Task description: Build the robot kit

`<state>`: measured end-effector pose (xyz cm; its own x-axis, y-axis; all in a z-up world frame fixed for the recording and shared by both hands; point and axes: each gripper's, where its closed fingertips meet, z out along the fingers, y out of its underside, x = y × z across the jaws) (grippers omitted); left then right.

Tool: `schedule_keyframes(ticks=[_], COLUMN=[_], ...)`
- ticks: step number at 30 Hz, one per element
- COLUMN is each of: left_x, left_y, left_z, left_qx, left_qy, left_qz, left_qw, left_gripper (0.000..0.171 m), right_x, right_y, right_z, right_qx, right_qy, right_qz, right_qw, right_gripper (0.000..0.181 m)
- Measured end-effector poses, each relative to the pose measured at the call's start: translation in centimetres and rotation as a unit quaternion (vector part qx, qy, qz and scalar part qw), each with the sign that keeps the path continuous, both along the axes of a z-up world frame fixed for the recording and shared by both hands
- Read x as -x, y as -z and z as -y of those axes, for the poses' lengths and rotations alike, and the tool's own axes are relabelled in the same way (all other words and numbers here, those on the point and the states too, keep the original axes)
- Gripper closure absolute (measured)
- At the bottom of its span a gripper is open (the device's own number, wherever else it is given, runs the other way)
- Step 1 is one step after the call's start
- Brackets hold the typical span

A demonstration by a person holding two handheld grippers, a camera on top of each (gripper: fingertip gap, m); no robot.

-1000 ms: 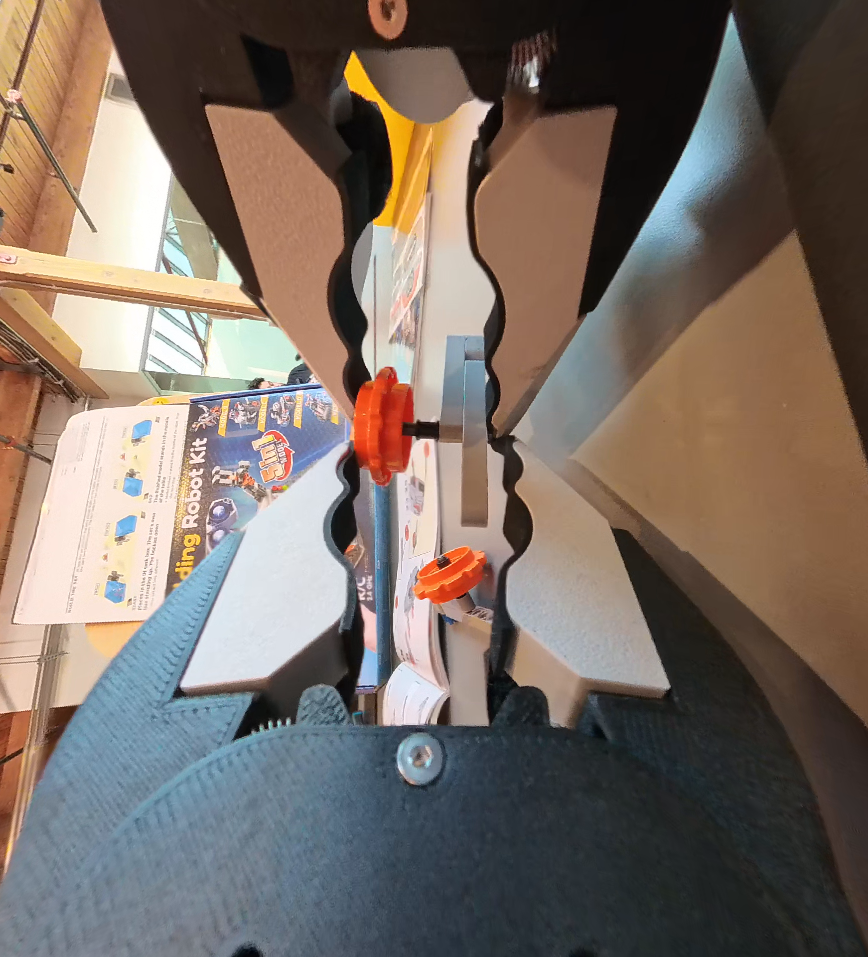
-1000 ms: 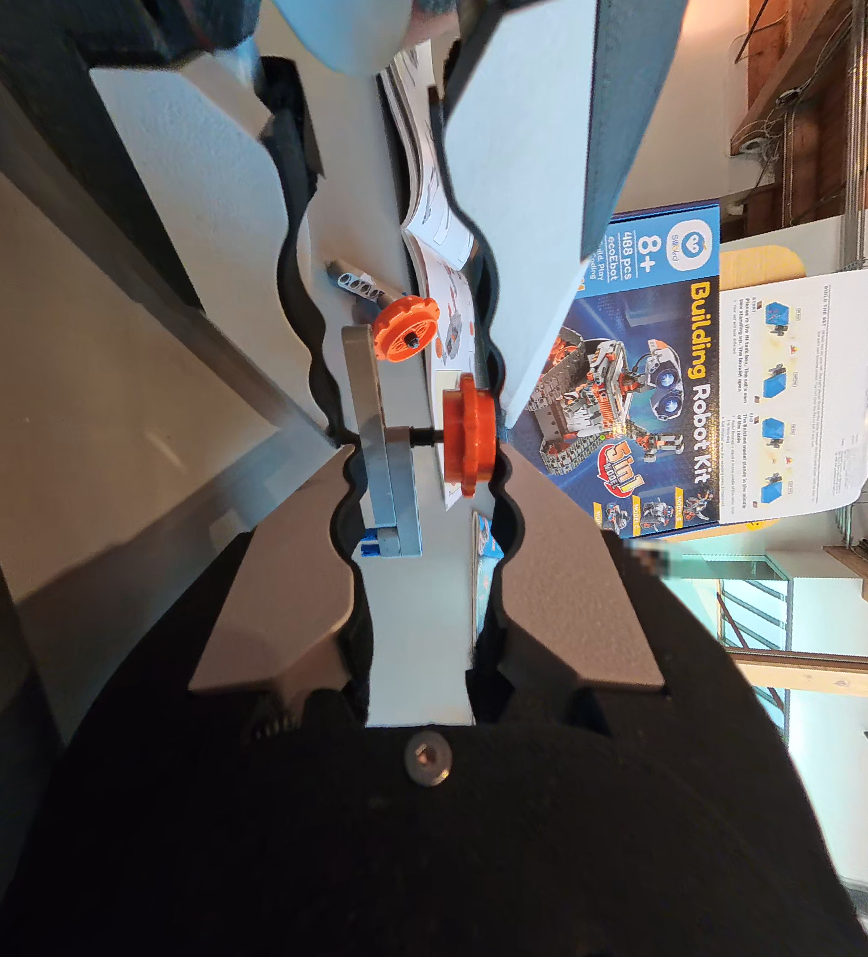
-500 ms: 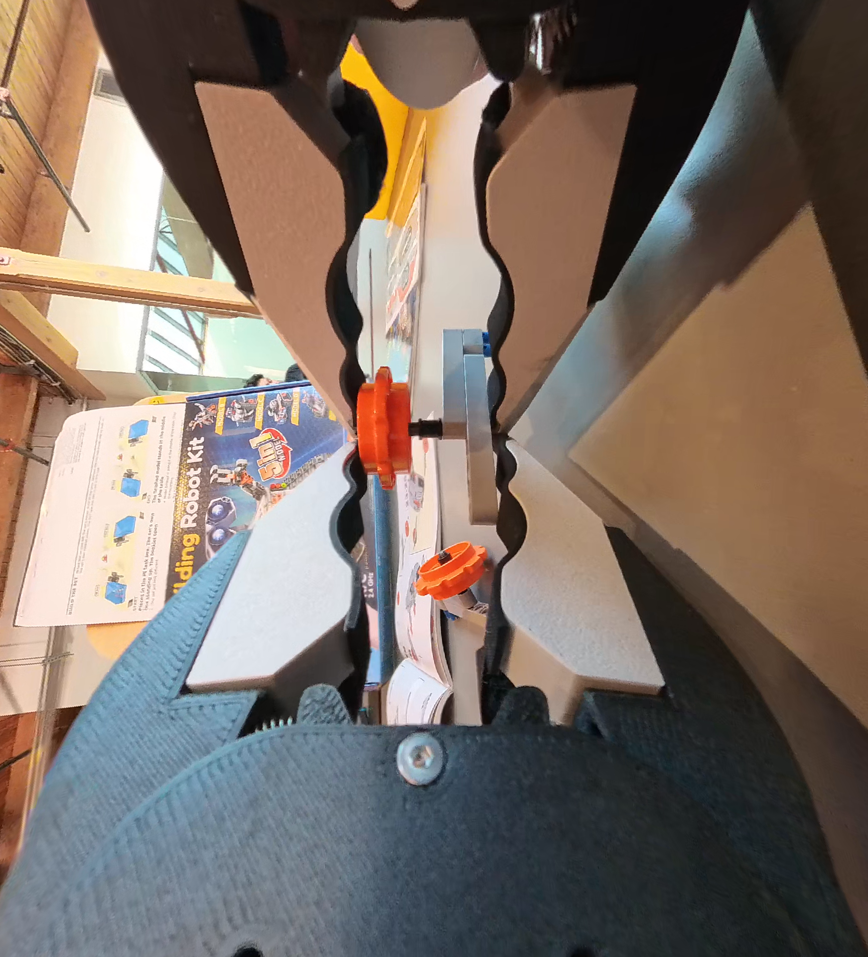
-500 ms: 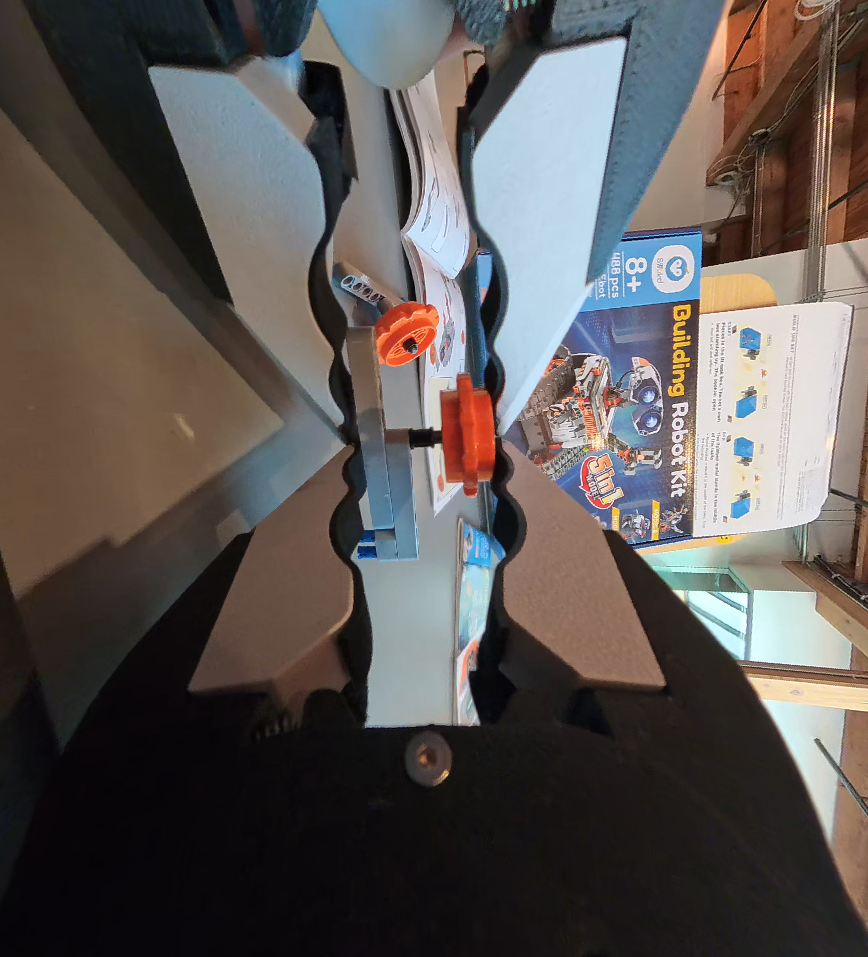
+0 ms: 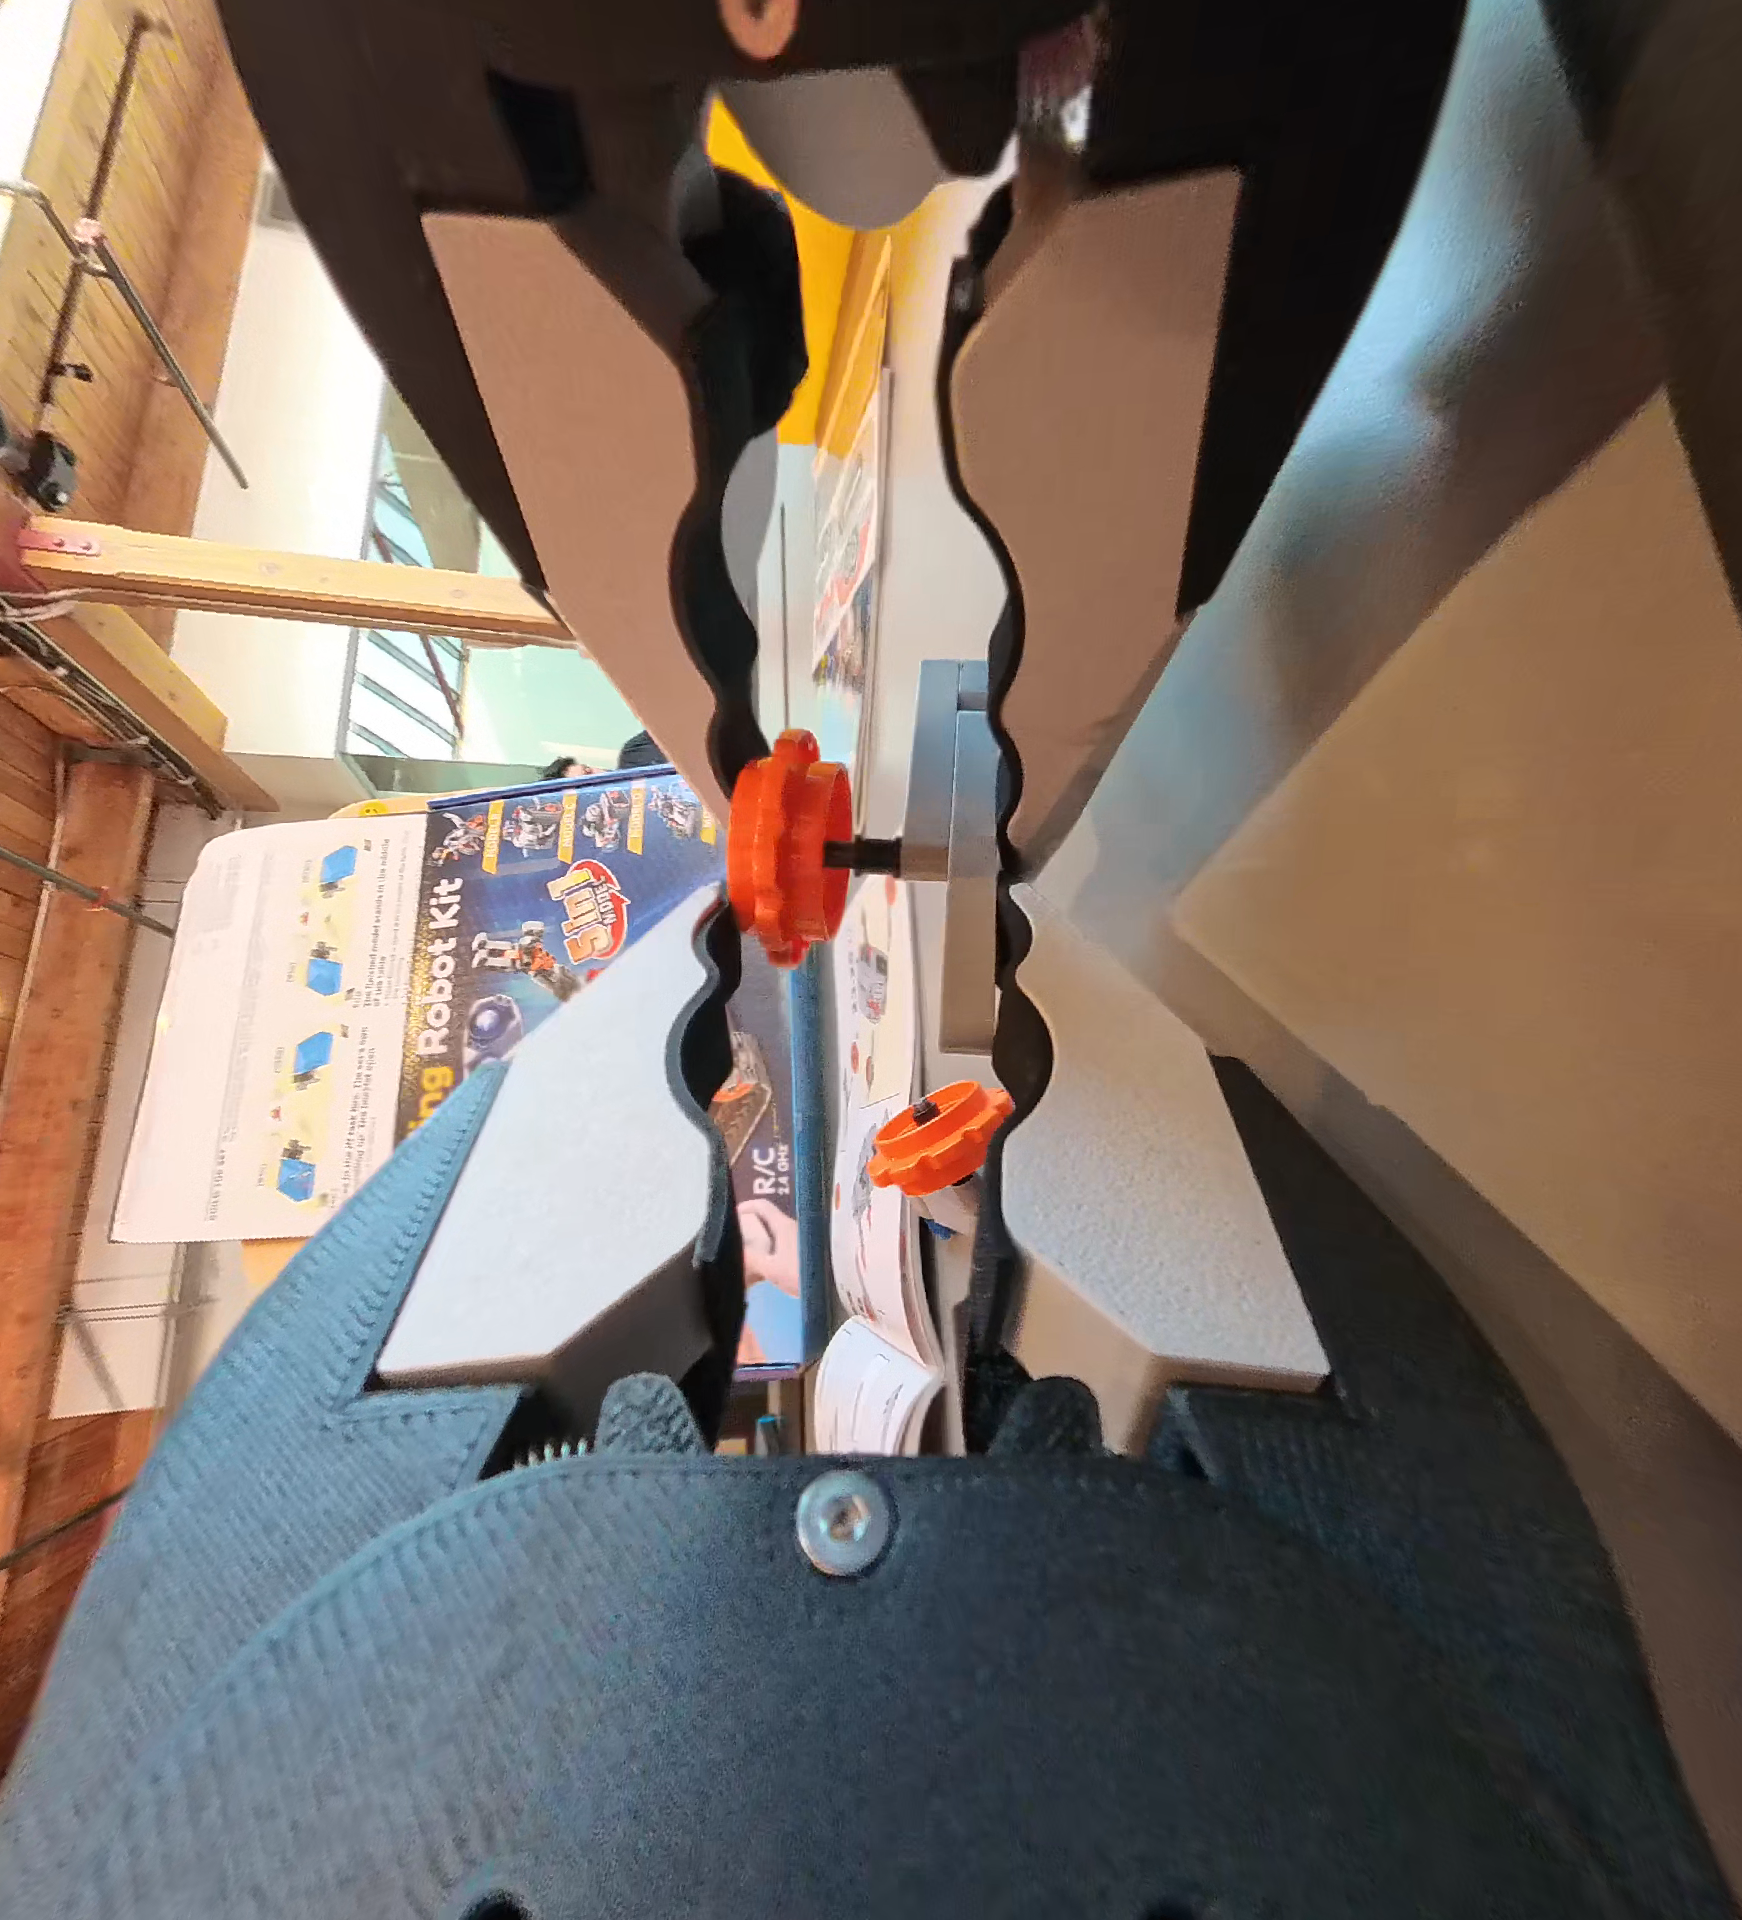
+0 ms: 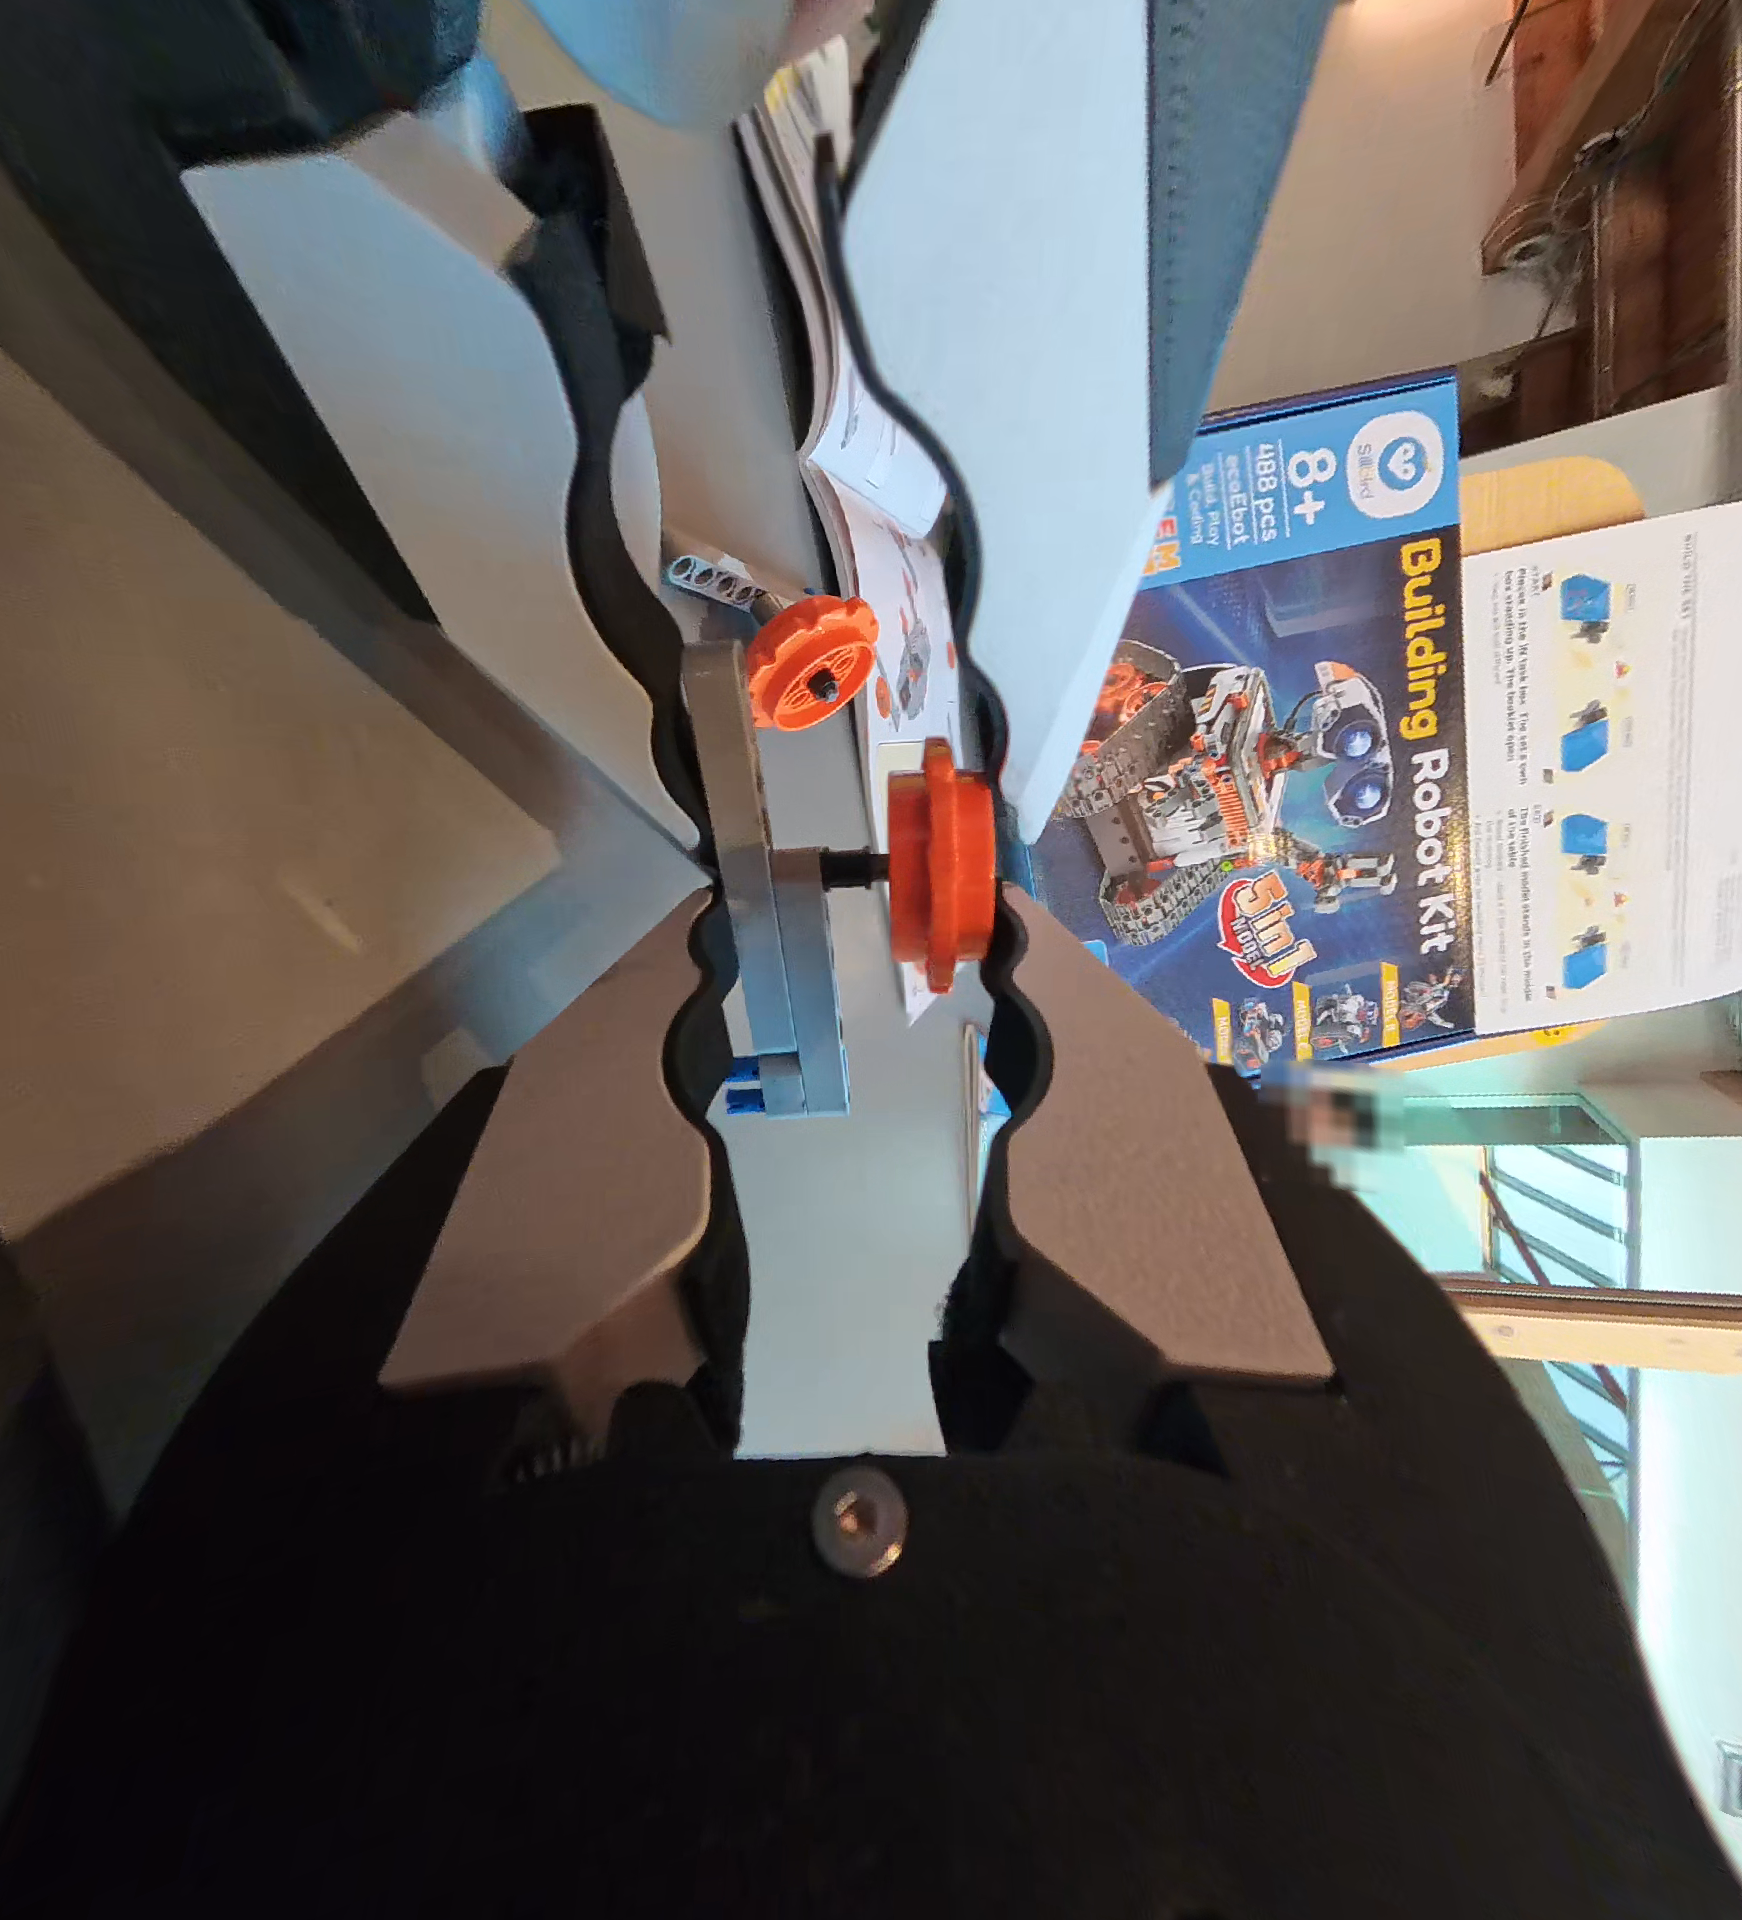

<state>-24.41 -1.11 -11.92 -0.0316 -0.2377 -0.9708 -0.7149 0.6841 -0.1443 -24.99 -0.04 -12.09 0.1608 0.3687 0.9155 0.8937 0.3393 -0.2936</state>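
Both grippers meet tip to tip around one small assembly: an orange wheel (image 5: 789, 847) on a black axle (image 5: 872, 854) through a grey beam (image 5: 955, 862). The left gripper (image 5: 862, 904) and right gripper (image 6: 851, 904) each stand narrowly parted, clamping wheel face and beam back, which keeps the assembly clear of the grey table (image 6: 836, 1299). A second orange wheel (image 6: 810, 665) lies beside an instruction booklet (image 6: 898, 582).

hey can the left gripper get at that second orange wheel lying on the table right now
Probably not as things stand. The left gripper is shut on the orange wheel and grey beam assembly, with the right gripper gripping it too. The loose orange wheel lies beside its fingers.
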Motion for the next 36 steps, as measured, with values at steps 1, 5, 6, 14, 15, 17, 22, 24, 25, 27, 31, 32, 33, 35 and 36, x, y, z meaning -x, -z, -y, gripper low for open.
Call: schedule_keyframes(ticks=[1,5,6,14,15,17,22,24,25,27,31,32,33,35,36], left_x=[0.0,0.0,0.0,-0.2,-0.2,-0.3,-0.4,-0.4,-0.4,-0.4,-0.4,-0.4,-0.4,-0.4,-0.4], left_y=[0.0,0.4,0.4,0.8,0.8,0.8,1.1,1.3,1.4,1.4,1.4,1.4,1.4,1.4,1.4], left_z=[0.0,0.1,0.0,0.3,0.2,0.3,0.2,0.2,0.2,0.2,0.2,0.2,0.2,0.2,0.2], left_qx=[-0.002,0.019,0.023,0.049,0.05,0.056,0.077,0.087,0.09,0.094,0.1,0.1,0.102,0.103,0.104], left_qy=[0.0,-0.002,-0.003,-0.006,-0.007,-0.008,-0.008,-0.006,-0.006,-0.005,-0.007,-0.007,-0.008,-0.008,-0.008], left_qz=[-0.002,-0.003,-0.002,-0.003,-0.002,0.0,0.005,0.005,0.004,0.005,0.007,0.007,0.007,0.008,0.008], left_qw=[1.0,1.0,1.0,0.999,0.999,0.998,0.997,0.996,0.996,0.996,0.995,0.995,0.995,0.995,0.995], left_gripper=[0.124,0.125,0.125,0.125,0.125,0.125,0.125,0.125,0.125,0.125,0.125,0.125,0.126,0.125,0.126], right_x=[0.0,0.0,0.0,-0.1,-0.2,-0.2,-0.3,-0.3,-0.3,-0.3,-0.3,-0.3,-0.3,-0.3,-0.4], right_y=[0.1,0.4,0.3,0.8,0.7,0.8,1.1,1.4,1.4,1.5,1.5,1.5,1.5,1.5,1.5], right_z=[0.0,0.1,0.1,0.4,0.4,0.4,0.4,0.4,0.4,0.4,0.5,0.5,0.5,0.5,0.5], right_qx=[0.0,0.012,0.012,0.038,0.039,0.045,0.065,0.074,0.077,0.081,0.085,0.086,0.087,0.089,0.089], right_qy=[0.0,-0.001,-0.001,-0.004,-0.004,-0.004,-0.001,0.0,0.0,0.001,0.0,0.0,0.001,0.001,0.001], right_qz=[0.003,0.003,0.002,-0.001,-0.001,-0.003,-0.006,-0.005,-0.006,-0.006,-0.007,-0.007,-0.008,-0.008,-0.008], right_qw=[1.0,1.0,1.0,0.999,0.999,0.999,0.998,0.997,0.997,0.997,0.996,0.996,0.996,0.996,0.996], right_gripper=[0.135,0.135,0.135,0.136,0.136,0.136,0.137,0.138,0.138,0.138,0.138,0.138,0.138,0.138,0.138])
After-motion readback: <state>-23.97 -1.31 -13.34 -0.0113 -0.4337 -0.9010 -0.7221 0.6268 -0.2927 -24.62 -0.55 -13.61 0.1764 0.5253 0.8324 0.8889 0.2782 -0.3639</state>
